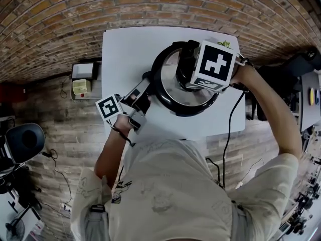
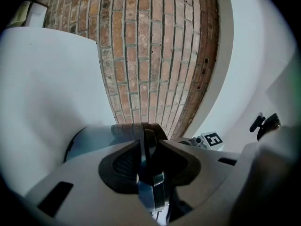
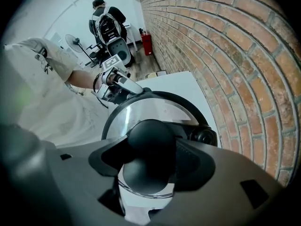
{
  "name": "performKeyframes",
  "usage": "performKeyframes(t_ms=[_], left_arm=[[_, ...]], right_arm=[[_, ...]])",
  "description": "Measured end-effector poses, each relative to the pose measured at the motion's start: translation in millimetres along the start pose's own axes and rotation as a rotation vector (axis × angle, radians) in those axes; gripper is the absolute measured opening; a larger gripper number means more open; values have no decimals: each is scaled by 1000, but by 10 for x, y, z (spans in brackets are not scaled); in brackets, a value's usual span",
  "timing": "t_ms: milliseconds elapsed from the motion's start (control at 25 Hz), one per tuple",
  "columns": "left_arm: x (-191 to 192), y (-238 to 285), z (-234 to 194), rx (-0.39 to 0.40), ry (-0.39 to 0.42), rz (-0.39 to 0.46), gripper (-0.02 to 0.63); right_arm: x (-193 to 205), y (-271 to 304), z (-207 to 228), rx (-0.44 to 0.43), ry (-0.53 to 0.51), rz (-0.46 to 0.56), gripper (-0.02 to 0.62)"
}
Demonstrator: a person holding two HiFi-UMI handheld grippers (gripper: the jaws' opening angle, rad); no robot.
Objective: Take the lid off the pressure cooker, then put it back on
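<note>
Pressure cooker (image 1: 168, 100) stands on the white desk (image 1: 125, 54), close to the brick wall (image 1: 100, 4), with its shiny lid (image 1: 173, 87) sitting on top. The right tool (image 3: 149, 160) points straight down over it, its jaws pinching the round black knob (image 3: 149, 142) at the lid's centre. The left tool (image 2: 149, 150) lies about level at the cooker's side, its jaws clamped on the thin side handle (image 2: 152, 189).

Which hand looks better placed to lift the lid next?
Right. The right tool points down over the lid, gripping its black knob. The left tool is clamped on the cooker's side handle, likely just steadying it.
</note>
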State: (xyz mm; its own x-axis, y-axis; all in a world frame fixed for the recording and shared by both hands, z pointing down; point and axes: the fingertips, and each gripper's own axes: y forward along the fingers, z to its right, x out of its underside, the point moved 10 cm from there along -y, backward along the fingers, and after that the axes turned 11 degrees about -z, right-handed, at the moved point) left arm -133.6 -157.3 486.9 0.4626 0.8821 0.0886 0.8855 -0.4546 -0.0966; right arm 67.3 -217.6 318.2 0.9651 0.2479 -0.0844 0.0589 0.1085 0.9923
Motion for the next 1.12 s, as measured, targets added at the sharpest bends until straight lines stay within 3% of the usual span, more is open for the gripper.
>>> performKeyframes(t_ms=[280, 520, 760, 1120], left_arm=[[-1, 8, -4, 3, 0, -2, 124], [-4, 9, -3, 3, -4, -5, 124], [-6, 12, -4, 8, -7, -5, 124], [-6, 7, -7, 7, -8, 0, 124]], right_arm=[[-10, 2, -7, 4, -70, -28, 311], [-17, 14, -103, -8, -274, -49, 310], [-54, 31, -181, 42, -497, -124, 311], [-61, 36, -176, 37, -492, -120, 313]])
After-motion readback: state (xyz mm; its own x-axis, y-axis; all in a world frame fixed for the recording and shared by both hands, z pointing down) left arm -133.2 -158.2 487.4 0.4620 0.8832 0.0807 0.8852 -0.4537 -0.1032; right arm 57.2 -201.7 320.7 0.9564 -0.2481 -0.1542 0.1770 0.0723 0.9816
